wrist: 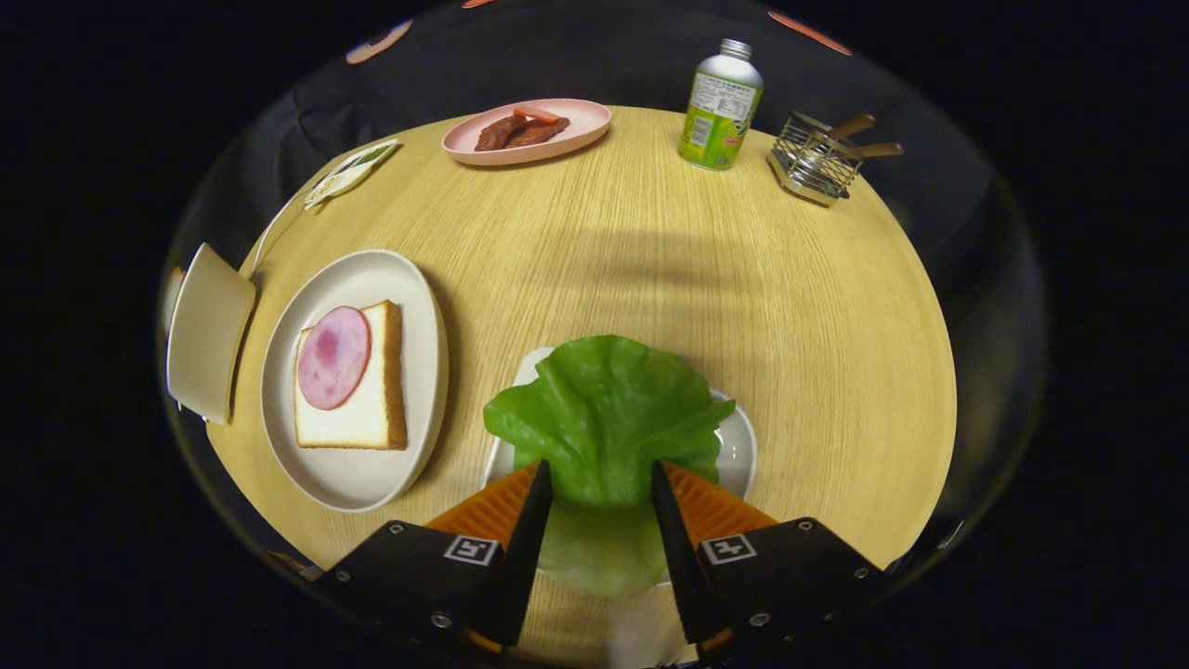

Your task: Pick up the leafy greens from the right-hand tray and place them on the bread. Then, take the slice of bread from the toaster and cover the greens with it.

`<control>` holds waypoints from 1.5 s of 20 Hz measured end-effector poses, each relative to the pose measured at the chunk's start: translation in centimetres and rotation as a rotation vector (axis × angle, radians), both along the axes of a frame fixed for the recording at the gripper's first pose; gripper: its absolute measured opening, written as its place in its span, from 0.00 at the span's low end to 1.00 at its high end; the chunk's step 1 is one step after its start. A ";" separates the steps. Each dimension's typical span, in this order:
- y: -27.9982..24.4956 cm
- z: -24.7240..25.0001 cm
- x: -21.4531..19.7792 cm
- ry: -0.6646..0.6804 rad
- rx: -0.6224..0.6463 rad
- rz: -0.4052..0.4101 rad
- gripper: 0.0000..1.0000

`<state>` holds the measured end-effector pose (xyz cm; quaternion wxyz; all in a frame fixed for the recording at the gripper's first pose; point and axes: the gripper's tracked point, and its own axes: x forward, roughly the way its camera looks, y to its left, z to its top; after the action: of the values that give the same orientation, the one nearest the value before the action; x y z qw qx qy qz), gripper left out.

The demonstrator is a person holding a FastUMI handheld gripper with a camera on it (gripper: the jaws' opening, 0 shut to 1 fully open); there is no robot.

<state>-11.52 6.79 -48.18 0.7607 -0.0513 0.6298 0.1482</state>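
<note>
The round wooden bench [650, 279] carried an oval plate [372, 474] with the bread [367, 409], topped by a ham slice [333, 357]. To its right, the leafy greens [604, 409] lay on the right-hand tray [738, 451]. The gripper [602, 483] jaws stood spread, flanking the leaf stem; contact could not be confirmed. Step in hand: picking the greens. Next: close on the stem, lift, carry left to the bread.
</note>
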 end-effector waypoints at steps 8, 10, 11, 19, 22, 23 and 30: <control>0.1 0.2 0.2 0.041 0.053 -0.152 0.05; 0.5 0.6 -0.2 0.048 0.106 -0.208 0.05; 0.3 0.9 -0.2 0.036 0.106 -0.209 0.05; 1.6 5.5 0.3 -0.042 0.183 -0.261 0.05; 2.9 7.3 0.7 -0.058 0.211 -0.263 0.04; 3.4 7.9 1.0 -0.066 0.221 -0.260 0.04; 7.9 9.9 2.2 -0.089 0.250 -0.217 0.04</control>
<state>-9.31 14.67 -38.27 0.7998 0.1054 0.5741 0.1401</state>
